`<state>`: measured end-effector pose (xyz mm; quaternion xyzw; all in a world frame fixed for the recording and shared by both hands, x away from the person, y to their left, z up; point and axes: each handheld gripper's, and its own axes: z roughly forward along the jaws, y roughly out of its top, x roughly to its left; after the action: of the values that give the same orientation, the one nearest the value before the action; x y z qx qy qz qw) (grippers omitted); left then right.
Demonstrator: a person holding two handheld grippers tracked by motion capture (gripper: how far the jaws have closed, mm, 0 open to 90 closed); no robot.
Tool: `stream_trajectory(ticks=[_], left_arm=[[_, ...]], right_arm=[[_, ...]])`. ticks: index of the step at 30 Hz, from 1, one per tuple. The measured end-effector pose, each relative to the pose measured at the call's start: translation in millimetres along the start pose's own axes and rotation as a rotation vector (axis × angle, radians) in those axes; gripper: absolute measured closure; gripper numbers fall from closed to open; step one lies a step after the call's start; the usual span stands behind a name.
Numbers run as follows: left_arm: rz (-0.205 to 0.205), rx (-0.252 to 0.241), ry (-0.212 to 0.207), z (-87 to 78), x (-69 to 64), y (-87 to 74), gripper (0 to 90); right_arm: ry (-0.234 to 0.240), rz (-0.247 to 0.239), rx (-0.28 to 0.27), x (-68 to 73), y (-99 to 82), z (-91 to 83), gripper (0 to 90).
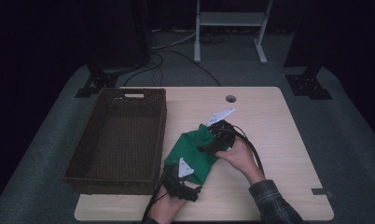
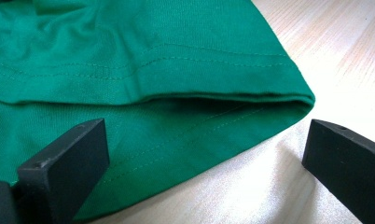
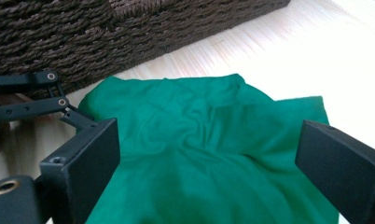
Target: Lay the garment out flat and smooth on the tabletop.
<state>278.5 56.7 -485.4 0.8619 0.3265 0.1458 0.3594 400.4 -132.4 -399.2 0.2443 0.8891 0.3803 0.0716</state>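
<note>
A folded green garment [image 1: 194,150] lies on the light wooden table [image 1: 274,140], just right of the wicker basket [image 1: 116,135]. My left gripper [image 1: 172,169] is at its near end, open. In the left gripper view, the left gripper [image 2: 204,140] has its jaws wide apart around the garment's stitched hem [image 2: 176,70], not closed on it. My right gripper [image 1: 205,147] is over the far right part of the cloth. In the right gripper view, the right gripper [image 3: 206,135] is open above the rumpled green garment [image 3: 199,112].
The empty brown wicker basket [image 3: 83,32] stands on the left half of the table, its side wall close to the cloth. The left gripper's black linkage [image 3: 31,95] shows at the left of the right gripper view. A cable hole [image 1: 231,99] is near the table's far edge.
</note>
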Motion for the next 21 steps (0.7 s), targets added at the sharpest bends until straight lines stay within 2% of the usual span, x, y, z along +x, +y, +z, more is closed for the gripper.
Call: stream_trajectory(ticks=[6, 12, 18, 21], left_arm=[[0.0, 0.0, 0.0, 0.0, 0.0, 0.0, 0.0], [0.001, 0.0, 0.0, 0.0, 0.1, 0.0, 0.0], [0.0, 0.002, -0.001, -0.2, 0.0, 0.0, 0.0], [0.001, 0.002, -0.001, -0.2, 0.0, 0.1, 0.0]], right_arm=[[0.022, 0.004, 0.003, -1.8, 3.9, 7.5, 7.8], [0.049, 0.009, -0.004, -2.7, 8.8, 14.3, 15.4], [0.057, -0.002, 0.01, -0.4, 14.9, 21.0, 31.2], [0.046, -0.01, 0.021, 1.0, 17.2, 24.6, 38.2]])
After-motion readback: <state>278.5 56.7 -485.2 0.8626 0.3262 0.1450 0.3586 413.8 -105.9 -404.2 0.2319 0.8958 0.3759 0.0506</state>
